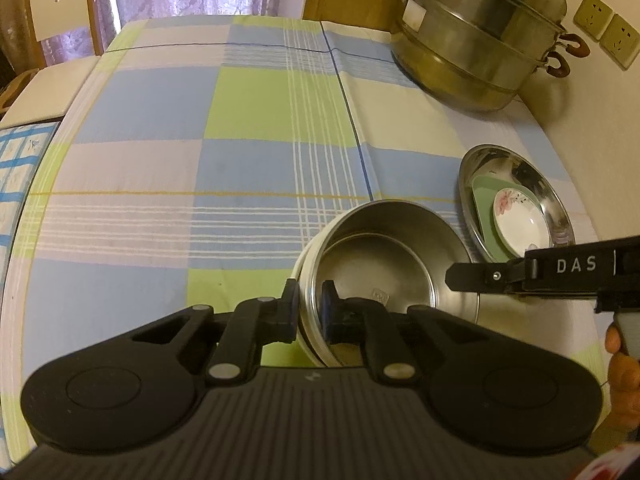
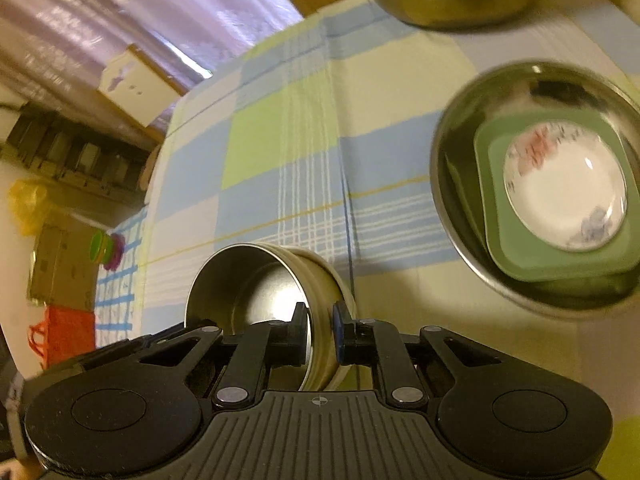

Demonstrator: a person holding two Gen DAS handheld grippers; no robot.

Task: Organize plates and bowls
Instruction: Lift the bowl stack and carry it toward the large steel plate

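A steel bowl (image 1: 384, 264) (image 2: 248, 280) with a pale outer wall stands on the checked cloth, and both grippers grip it. My left gripper (image 1: 310, 296) is shut on its near-left rim, one finger inside and one outside. My right gripper (image 2: 320, 316) is shut on the bowl's wall; in the left wrist view the right gripper (image 1: 460, 276) reaches in from the right to the bowl's right rim. To the right lies a shallow steel basin (image 1: 516, 160) (image 2: 452, 208) holding a green square plate (image 1: 484, 196) (image 2: 496, 184) with a white flowered dish (image 1: 520, 216) (image 2: 564, 192) on it.
A tall steel steamer pot (image 1: 480, 40) (image 2: 452, 0) stands at the back right by the wall with sockets (image 1: 604, 28). The blue, green and white cloth (image 1: 240, 140) covers the table, whose edge curves at the left. A person's hand (image 1: 624, 360) holds the right gripper.
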